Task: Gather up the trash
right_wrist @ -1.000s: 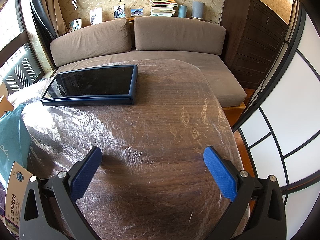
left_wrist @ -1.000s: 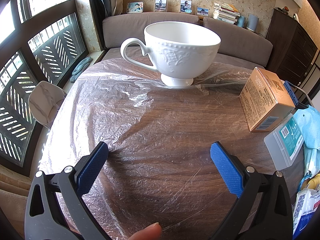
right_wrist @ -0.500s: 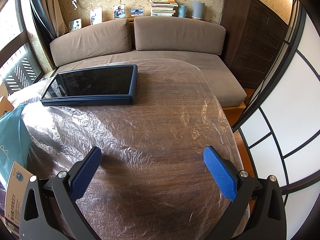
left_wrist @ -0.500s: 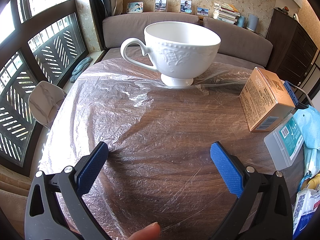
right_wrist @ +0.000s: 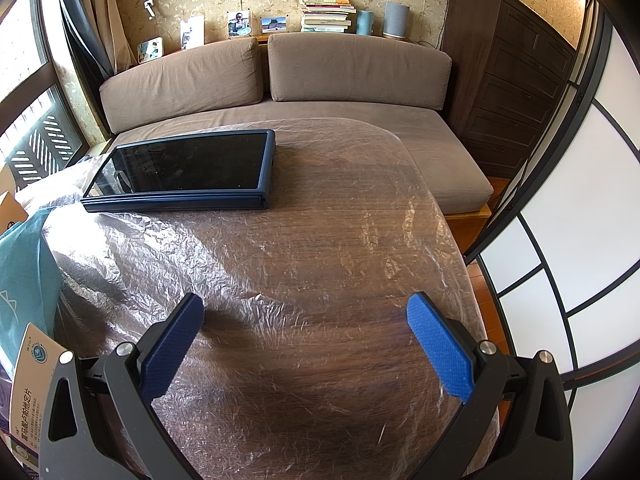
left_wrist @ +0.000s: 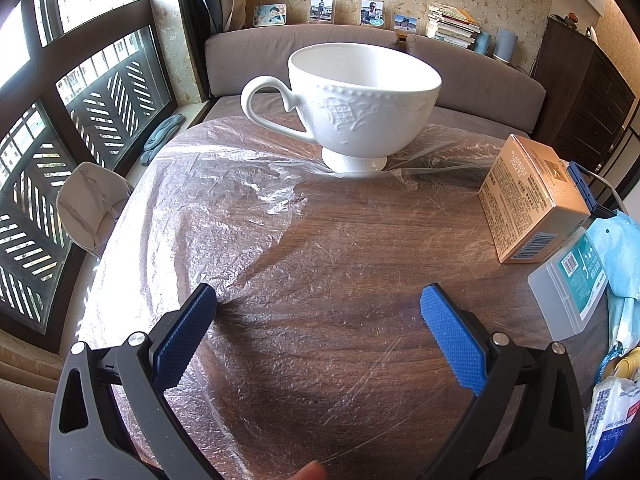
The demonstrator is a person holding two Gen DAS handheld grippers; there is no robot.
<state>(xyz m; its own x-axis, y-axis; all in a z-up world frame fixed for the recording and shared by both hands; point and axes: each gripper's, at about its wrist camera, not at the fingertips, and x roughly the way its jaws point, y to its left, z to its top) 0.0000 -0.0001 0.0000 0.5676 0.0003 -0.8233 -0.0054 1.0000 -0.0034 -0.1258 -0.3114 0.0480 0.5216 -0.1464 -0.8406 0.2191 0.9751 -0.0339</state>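
My left gripper [left_wrist: 318,300] hangs open over a wooden table [left_wrist: 352,280] covered in clear plastic film, with nothing between its blue pads. Along the table's right edge lie an orange carton [left_wrist: 528,200], a white plastic box with a teal label [left_wrist: 572,284], a light blue packet [left_wrist: 624,248] and a white wrapper [left_wrist: 608,412]. My right gripper [right_wrist: 304,308] is open too, over bare film. At its left edge sit a teal bag [right_wrist: 24,276] and a printed card packet [right_wrist: 28,388].
A white footed teacup [left_wrist: 356,104] stands at the far side of the table. A dark tablet in a blue case [right_wrist: 184,170] lies at the far left in the right wrist view. Behind are a brown sofa [right_wrist: 320,80], a dark cabinet [right_wrist: 516,72], and a white chair [left_wrist: 88,204] by the window.
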